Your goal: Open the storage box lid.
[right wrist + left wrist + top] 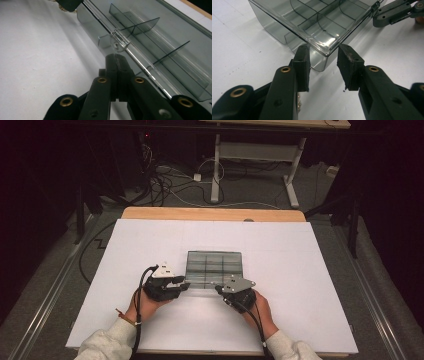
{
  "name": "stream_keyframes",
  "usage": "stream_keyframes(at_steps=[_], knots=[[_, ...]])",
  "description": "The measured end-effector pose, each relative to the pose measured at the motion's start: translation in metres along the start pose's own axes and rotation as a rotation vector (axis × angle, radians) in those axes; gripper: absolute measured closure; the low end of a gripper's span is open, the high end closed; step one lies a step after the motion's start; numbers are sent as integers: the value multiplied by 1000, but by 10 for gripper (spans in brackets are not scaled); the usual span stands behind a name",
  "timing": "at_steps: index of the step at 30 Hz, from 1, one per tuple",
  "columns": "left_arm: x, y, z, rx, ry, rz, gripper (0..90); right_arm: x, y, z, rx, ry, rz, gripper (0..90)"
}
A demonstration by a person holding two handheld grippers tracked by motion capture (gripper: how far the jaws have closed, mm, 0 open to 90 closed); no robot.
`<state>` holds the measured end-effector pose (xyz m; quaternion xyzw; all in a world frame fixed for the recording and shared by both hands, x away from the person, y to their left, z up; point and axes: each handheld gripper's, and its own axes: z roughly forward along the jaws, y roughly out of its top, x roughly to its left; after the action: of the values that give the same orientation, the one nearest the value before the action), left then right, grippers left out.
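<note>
A smoky clear plastic compartment box (214,267) with inner dividers lies flat in the middle of the white table top (300,270). My left gripper (186,285) is at its near left corner. In the left gripper view the jaws (323,67) stand open on either side of that corner of the box (322,25), without touching it. My right gripper (218,289) is at the box's near edge, right of centre. In the right gripper view its jaws (117,58) are pressed together, tips just below a clear latch (117,41) on the box's front wall (155,37).
The white sheet covers a wooden table whose far edge (215,213) shows. Beyond it the dark floor has cables (165,180) and the legs of another table (216,165). White surface lies free to the left, right and far side of the box.
</note>
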<state>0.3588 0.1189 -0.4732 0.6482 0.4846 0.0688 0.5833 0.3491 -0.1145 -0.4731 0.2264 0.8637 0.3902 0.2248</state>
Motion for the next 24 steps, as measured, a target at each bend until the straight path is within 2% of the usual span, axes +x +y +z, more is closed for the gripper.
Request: stream_keyframes(at_steps=[2, 5, 8, 11, 12, 15, 17, 18, 20, 21, 24], knots=[[0, 0, 0, -4, 2, 0, 607, -1, 0, 0, -10, -1, 8, 900], [0, 0, 1, -6, 4, 4, 611, 1, 2, -1, -11, -8, -5, 900], [0, 0, 1, -6, 5, 12, 614, 5, 7, -5, -43, -14, -26, 900], [-1, 0, 1, -7, 8, 12, 616, 2, 7, -5, -26, -16, -7, 900], [-1, 0, 1, -6, 9, 15, 616, 0, 4, -4, -12, 0, -1, 900], [-1, 0, 1, -7, 10, 16, 616, -2, -2, 1, 32, -5, 0, 900], [-1, 0, 1, -8, 9, 14, 617, -4, -2, 1, 25, -2, 13, 900], [-1, -1, 2, -10, 10, 15, 617, -3, 2, -2, -7, -10, 7, 900], [-1, 0, 2, -10, 9, 14, 617, -2, 5, -4, -24, -25, -18, 900], [-1, -1, 2, -11, 9, 14, 617, -1, 6, -4, -32, -31, -10, 900], [-1, -1, 2, -14, 10, 16, 617, -2, 6, -5, -35, -26, -7, 900]])
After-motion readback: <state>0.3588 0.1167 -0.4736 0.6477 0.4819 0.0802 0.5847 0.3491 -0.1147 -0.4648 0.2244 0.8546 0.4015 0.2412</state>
